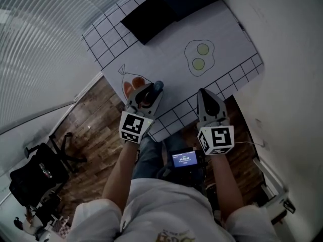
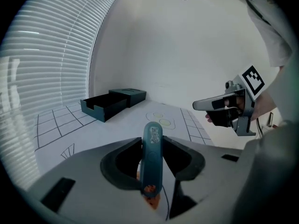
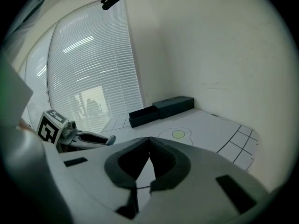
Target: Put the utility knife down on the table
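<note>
A dark teal utility knife (image 2: 152,160) is clamped upright between the jaws of my left gripper (image 2: 152,146), its labelled end pointing forward. In the head view the left gripper (image 1: 148,96) hovers over the near edge of the white table mat (image 1: 171,59), with the knife's tip (image 1: 158,85) sticking out ahead. My right gripper (image 1: 204,96) hangs over the mat's near right edge, its jaws shut with nothing between them (image 3: 148,143). The left gripper and knife (image 3: 88,140) also show at the left of the right gripper view.
Two dark boxes (image 1: 171,4) lie at the mat's far end; one is an open tray (image 2: 100,106). A fried-egg drawing (image 1: 200,57) and an orange fish drawing (image 1: 129,84) are printed on the mat. Blinds fill the left, a white wall the right. A chair (image 1: 38,170) stands on the wooden floor.
</note>
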